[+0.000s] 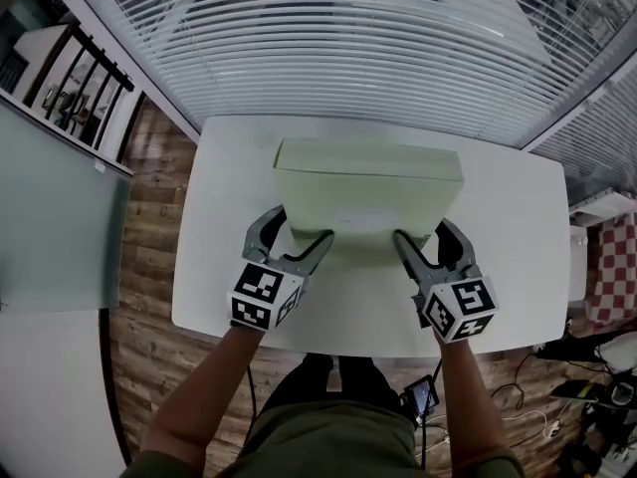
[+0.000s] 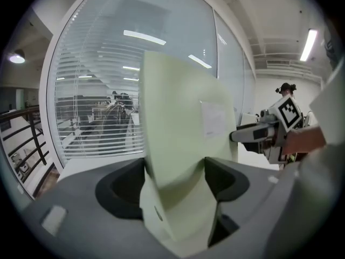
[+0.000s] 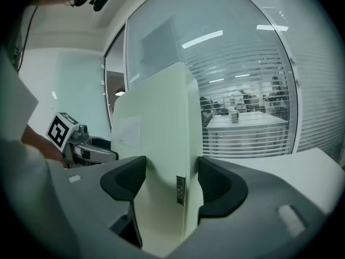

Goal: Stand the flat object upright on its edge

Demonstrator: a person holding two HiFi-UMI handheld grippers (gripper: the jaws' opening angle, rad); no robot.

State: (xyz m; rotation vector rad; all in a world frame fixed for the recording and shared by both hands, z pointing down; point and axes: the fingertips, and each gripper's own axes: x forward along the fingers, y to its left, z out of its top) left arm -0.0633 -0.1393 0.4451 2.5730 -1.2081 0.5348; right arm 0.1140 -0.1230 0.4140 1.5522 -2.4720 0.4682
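A pale green flat box (image 1: pixel 368 192) is raised on the white table (image 1: pixel 518 267), its broad labelled face turned toward me and its thin top edge uppermost. My left gripper (image 1: pixel 302 235) is shut on the box's lower left end. My right gripper (image 1: pixel 426 235) is shut on its lower right end. In the left gripper view the box (image 2: pixel 183 144) fills the gap between the dark pads (image 2: pixel 121 190), and the right gripper (image 2: pixel 264 133) shows beyond it. In the right gripper view the box (image 3: pixel 156 144) is pinched the same way, with the left gripper (image 3: pixel 81 144) behind. The box's bottom edge is hidden.
Window blinds (image 1: pixel 328 48) run right behind the table's far edge. Wooden floor (image 1: pixel 149 207) lies to the left. Cables and devices (image 1: pixel 587 396) lie on the floor at the right, near a red-checked object (image 1: pixel 615 267). The person's legs (image 1: pixel 338 436) are at the table's front edge.
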